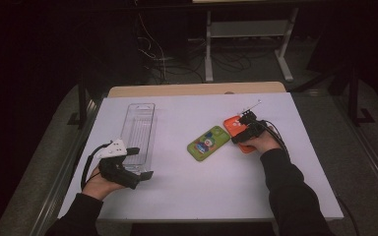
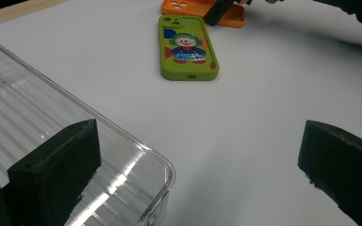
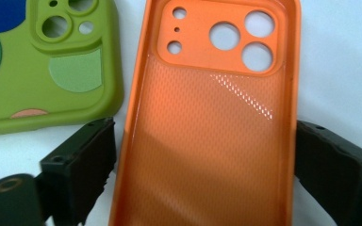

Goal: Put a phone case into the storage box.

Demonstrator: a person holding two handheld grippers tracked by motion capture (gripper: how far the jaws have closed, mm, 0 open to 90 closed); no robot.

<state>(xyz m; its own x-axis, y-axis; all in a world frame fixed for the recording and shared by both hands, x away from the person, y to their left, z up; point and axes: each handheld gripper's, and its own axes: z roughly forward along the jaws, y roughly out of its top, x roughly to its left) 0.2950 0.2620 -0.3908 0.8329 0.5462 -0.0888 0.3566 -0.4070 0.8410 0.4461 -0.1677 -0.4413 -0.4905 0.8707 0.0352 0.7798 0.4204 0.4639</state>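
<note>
An orange phone case [image 3: 207, 117] lies inside-up on the white table, camera cut-outs at its far end. My right gripper [image 3: 206, 160] has one jaw against each long side of it, shut on it; from above the gripper [image 1: 244, 129] sits over the case [image 1: 232, 125] right of centre. Beside it lies a green phone case [image 1: 208, 142] with a clown picture [image 2: 187, 47]. My left gripper [image 1: 140, 163] is open at the near end of a clear plastic tray [image 1: 139, 129], one jaw over the tray's corner [image 2: 136, 165], the other over bare table.
The white table top [image 1: 202, 187] ends at a wooden strip [image 1: 197, 89] along the far side. Cables and a shelf frame [image 1: 248, 29] stand on the dark floor beyond. Both sleeves [image 1: 290, 191] come in from the near edge.
</note>
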